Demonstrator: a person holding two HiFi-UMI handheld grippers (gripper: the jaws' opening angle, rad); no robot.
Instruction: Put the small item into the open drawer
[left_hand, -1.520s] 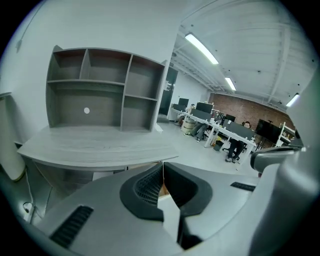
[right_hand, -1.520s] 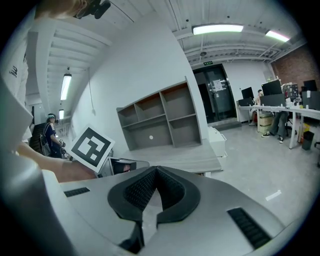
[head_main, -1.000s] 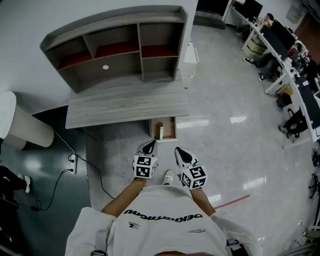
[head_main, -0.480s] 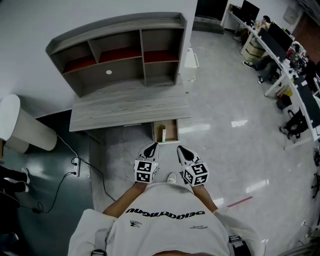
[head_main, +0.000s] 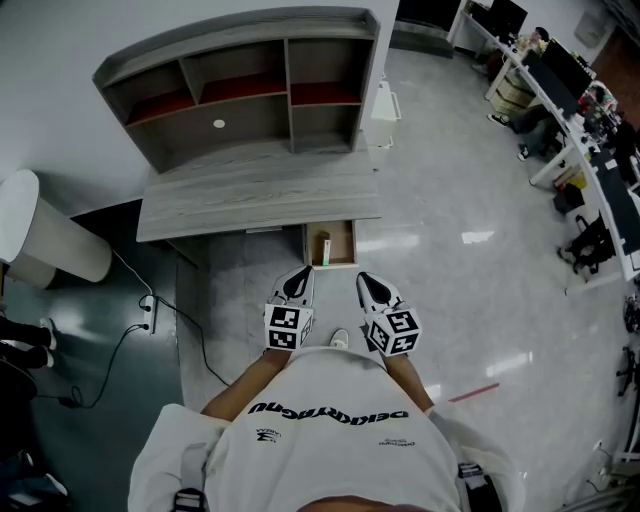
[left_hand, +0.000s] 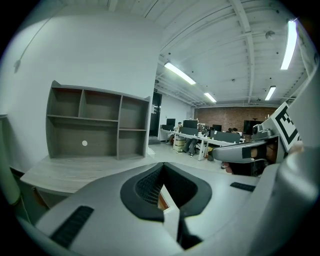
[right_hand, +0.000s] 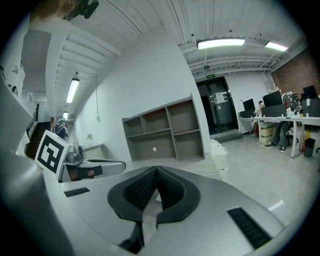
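- Two grippers are held side by side in front of the person's chest, both pointing toward the desk.
- Left gripper: jaws closed together, nothing between them; its tip is just short of the drawer.
- Right gripper: jaws likewise closed tip to tip and empty, a little apart from the left one.
- Drawer: pulled out from under the desk's front edge, near its right end, and open.
- Item: small, pale with a green end, lying inside the drawer near its left wall, apart from both grippers.
- Shelf: stands on the back of the desk, with a white dot on its rear panel.
- Shoe: shows on the floor between the two grippers.
- Cable: runs over the floor to the left of the person.
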